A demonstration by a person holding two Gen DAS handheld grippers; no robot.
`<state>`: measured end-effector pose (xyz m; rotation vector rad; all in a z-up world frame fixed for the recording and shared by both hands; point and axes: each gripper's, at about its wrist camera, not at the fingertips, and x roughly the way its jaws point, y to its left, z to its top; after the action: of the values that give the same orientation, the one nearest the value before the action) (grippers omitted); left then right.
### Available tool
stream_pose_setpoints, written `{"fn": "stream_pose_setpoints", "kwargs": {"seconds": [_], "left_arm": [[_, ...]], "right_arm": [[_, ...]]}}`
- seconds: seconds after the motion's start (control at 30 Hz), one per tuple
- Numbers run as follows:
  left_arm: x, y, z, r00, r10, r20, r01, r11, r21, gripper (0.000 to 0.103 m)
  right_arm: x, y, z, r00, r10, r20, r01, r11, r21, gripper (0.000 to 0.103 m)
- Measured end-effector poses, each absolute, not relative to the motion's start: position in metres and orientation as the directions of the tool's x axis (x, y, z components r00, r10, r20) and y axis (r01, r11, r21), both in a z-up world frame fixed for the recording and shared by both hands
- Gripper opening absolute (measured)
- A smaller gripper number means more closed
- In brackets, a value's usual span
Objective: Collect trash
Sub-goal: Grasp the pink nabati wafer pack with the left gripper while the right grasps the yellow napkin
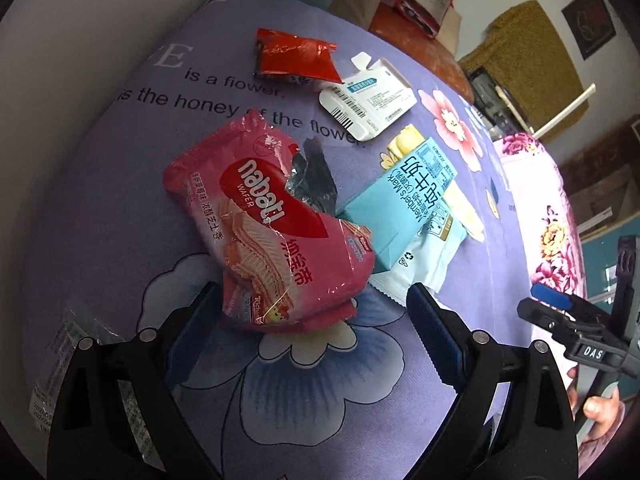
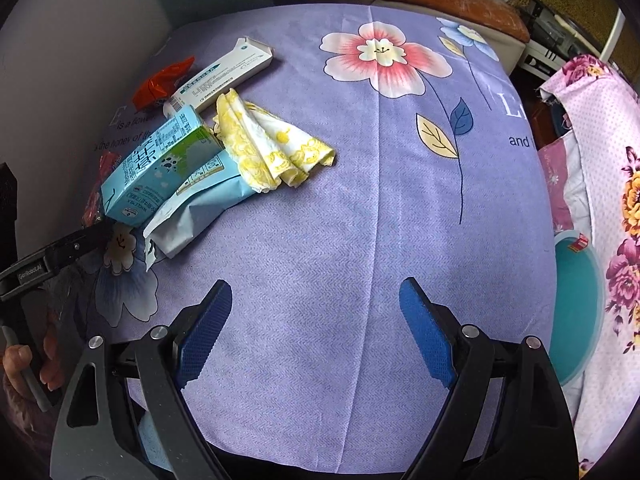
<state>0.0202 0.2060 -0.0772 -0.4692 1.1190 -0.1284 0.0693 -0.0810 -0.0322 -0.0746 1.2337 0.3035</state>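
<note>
Up close, the left gripper (image 1: 316,300) stands spread wide, its blue pads on either side of the near end of a pink wafer wrapper (image 1: 272,232); whether the left pad touches the wrapper I cannot tell, and the right pad stands clear of it. The wrapper (torn open, with silver foil showing) lies on a purple flowered tablecloth (image 1: 120,220). Just beside it sits a light blue milk carton (image 1: 400,200), resting on a pale blue pouch (image 1: 428,252) and a yellow-patterned tissue (image 1: 404,144). Farther off lie a white medicine box (image 1: 368,100) and a red wrapper (image 1: 296,56), touching each other.

Meanwhile the right gripper (image 2: 316,316) hangs with its fingers spread over bare cloth, nothing between them, well apart from the trash pile. At the table's right edge, lower down, a teal basin (image 2: 576,312) holds a small red scrap.
</note>
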Motion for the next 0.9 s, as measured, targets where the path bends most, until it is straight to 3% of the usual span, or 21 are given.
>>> {"fn": "stream_pose_setpoints", "kwargs": {"seconds": [0.3, 0.47, 0.73, 0.8, 0.9], "left_arm": [[0.005, 0.232, -0.049, 0.494, -0.310, -0.812, -0.130, 0.897, -0.422, 0.093], [0.023, 0.241, -0.061, 0.467, -0.266, -0.843, -0.189, 0.901, -0.389, 0.093], [0.043, 0.227, -0.083, 0.413, -0.145, -0.899, -0.166, 0.959, -0.231, 0.093], [0.046, 0.222, -0.084, 0.413, -0.091, -0.906, -0.147, 0.975, -0.165, 0.090], [0.049, 0.219, -0.083, 0.425, -0.021, -0.905, -0.142, 0.986, -0.090, 0.077]], "right_arm": [[0.108, -0.060, -0.020, 0.306, 0.214, -0.927, -0.328, 0.938, 0.109, 0.082], [0.130, -0.039, -0.026, 0.289, 0.226, -0.930, -0.371, 0.922, 0.109, 0.082], [0.162, -0.018, -0.045, 0.283, 0.193, -0.939, -0.404, 0.912, 0.066, 0.081], [0.169, -0.015, -0.050, 0.279, 0.191, -0.941, -0.413, 0.909, 0.062, 0.081], [0.178, -0.012, -0.057, 0.272, 0.194, -0.943, -0.424, 0.904, 0.063, 0.078]]}}
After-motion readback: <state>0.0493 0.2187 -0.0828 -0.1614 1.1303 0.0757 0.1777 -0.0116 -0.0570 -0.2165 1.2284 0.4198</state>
